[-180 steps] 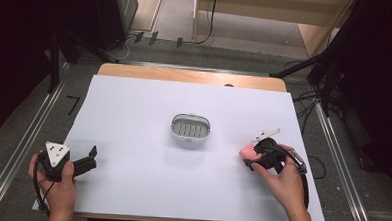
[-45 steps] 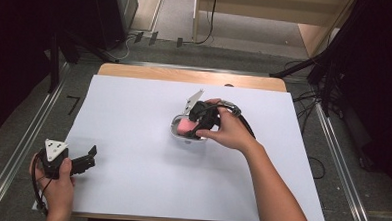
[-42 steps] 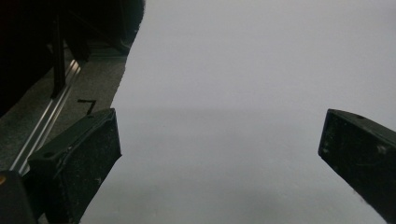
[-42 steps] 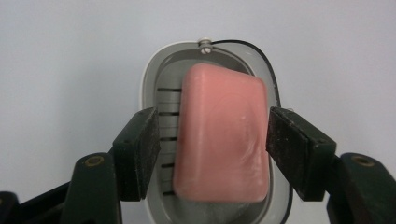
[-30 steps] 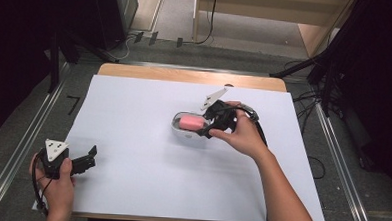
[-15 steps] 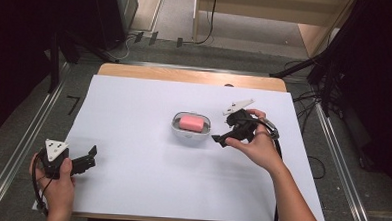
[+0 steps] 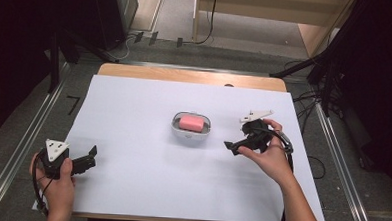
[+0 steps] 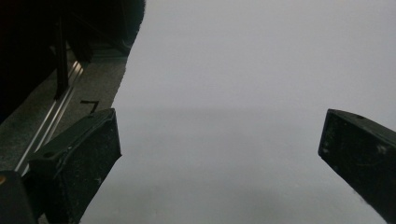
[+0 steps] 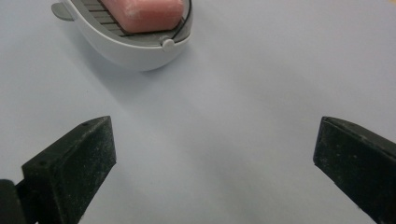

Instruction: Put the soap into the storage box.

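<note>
Soap: pink bar [image 7: 191,123] lying in the soap dish [image 7: 191,135], near the middle of the white surface [image 7: 146,183], a little toward the far edge; in the right gripper view the bar [image 9: 142,13] rests on the dish's [image 9: 126,51] ribbed grey insert.
Soap dish: pale oval bowl with a darker slatted tray inside, standing flat on the surface, nothing else touching it.
Right gripper: [image 7: 240,142] held in the person's right hand [image 7: 267,156], just right of the dish and apart from it, pointing toward it; jaws spread wide, nothing between them.
Left gripper: [image 7: 89,158] held in the left hand [image 7: 55,182] at the near left corner of the surface, well apart from the dish; jaws wide apart over bare white sheet, empty.
Surface: white sheet covering a wooden table [image 7: 185,75], whose far edge shows bare.
</note>
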`<state>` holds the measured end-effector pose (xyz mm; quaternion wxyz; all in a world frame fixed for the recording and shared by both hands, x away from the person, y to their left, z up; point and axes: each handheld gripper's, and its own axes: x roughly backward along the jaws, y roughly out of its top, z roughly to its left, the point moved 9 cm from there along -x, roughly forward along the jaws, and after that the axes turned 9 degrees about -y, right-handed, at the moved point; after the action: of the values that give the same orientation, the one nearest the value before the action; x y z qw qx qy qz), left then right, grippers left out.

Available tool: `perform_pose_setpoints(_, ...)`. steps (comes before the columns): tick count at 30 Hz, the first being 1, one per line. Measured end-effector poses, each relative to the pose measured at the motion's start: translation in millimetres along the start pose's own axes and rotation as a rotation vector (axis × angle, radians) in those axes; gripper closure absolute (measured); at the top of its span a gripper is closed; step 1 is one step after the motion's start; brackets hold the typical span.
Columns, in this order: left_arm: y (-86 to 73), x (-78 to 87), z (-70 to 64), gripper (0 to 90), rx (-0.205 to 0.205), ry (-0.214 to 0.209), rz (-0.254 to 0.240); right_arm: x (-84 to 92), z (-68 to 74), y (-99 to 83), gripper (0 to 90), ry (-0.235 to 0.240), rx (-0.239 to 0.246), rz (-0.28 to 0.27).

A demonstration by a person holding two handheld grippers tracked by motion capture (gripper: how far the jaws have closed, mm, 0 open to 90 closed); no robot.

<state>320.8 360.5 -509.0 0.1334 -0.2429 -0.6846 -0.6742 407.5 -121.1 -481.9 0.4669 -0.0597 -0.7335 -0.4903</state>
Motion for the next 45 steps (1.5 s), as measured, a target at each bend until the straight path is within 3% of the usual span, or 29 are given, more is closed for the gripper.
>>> perform_pose_setpoints(9, 0.0, 0.1, -0.1, 0.0, -0.001, 0.0, 0.0, 9.6, -8.8, -24.6, 0.0, -0.029, -0.036, -0.024)
perform_pose_setpoints(34, -0.3, -0.6, -1.0, 0.0, -0.009, 0.0, 0.006, 43.4, -44.3, -101.7, 0.4, -0.104, -0.239, -0.077)
perform_pose_setpoints(40, -0.4, -0.9, -1.2, 0.0, -0.017, 0.006, 0.008, 51.4, -50.7, -117.6, 3.3, -0.141, -0.267, -0.094)
perform_pose_setpoints(45, -0.5, -1.0, -0.9, 0.0, -0.015, 0.009, 0.011, 57.3, -52.9, -131.1, 3.4, -0.14, -0.29, -0.088)
